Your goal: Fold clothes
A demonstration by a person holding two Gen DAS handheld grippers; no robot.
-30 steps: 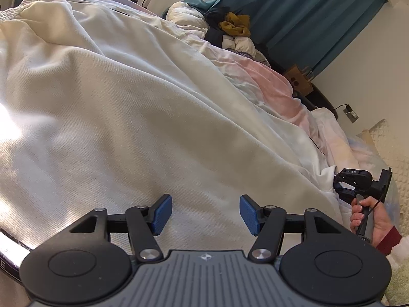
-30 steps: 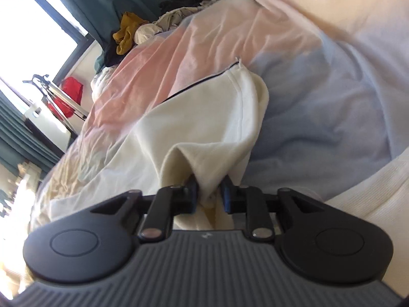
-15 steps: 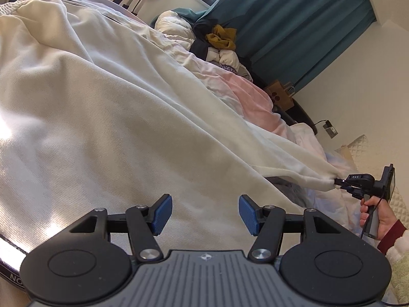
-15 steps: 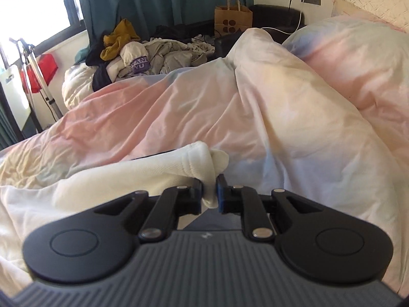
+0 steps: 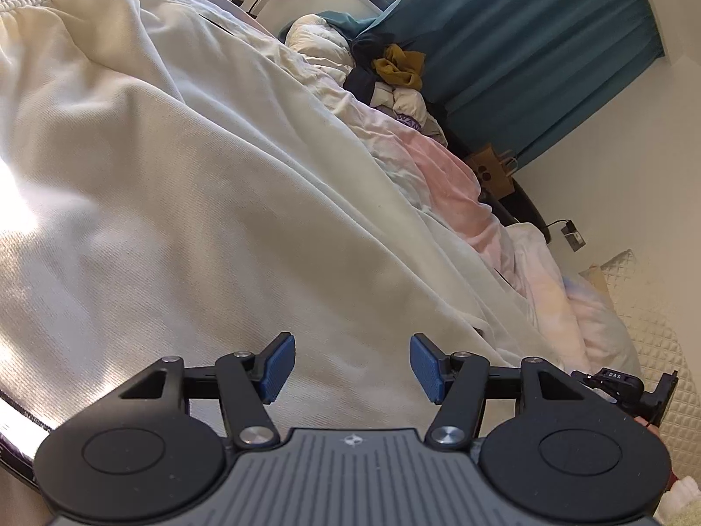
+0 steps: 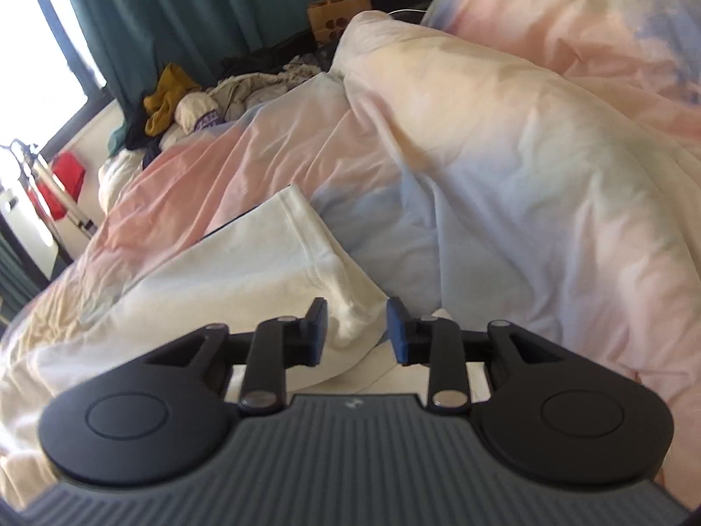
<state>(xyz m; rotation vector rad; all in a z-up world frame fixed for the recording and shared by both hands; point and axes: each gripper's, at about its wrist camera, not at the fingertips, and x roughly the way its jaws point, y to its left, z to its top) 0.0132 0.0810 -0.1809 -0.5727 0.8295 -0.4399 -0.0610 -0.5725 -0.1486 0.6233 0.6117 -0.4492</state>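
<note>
On the pastel duvet [image 6: 504, 184] lies the cream garment [image 6: 245, 280], its hem corner probably just between the released right tongs [image 6: 357, 326]; left tongs [image 5: 350, 366], also released, should flatten wrinkles first.

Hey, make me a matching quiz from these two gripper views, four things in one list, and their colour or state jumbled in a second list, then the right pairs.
Things:
1. left gripper
2. cream garment
3. curtain
4. paper bag

Colour or state:
A. teal, hanging by the window
B. brown, standing past the far side of the bed
C. jaws wide open, nothing between them
D. spread over the pastel duvet, its hem corner at the right gripper

Pairs: 1-C, 2-D, 3-A, 4-B
</note>
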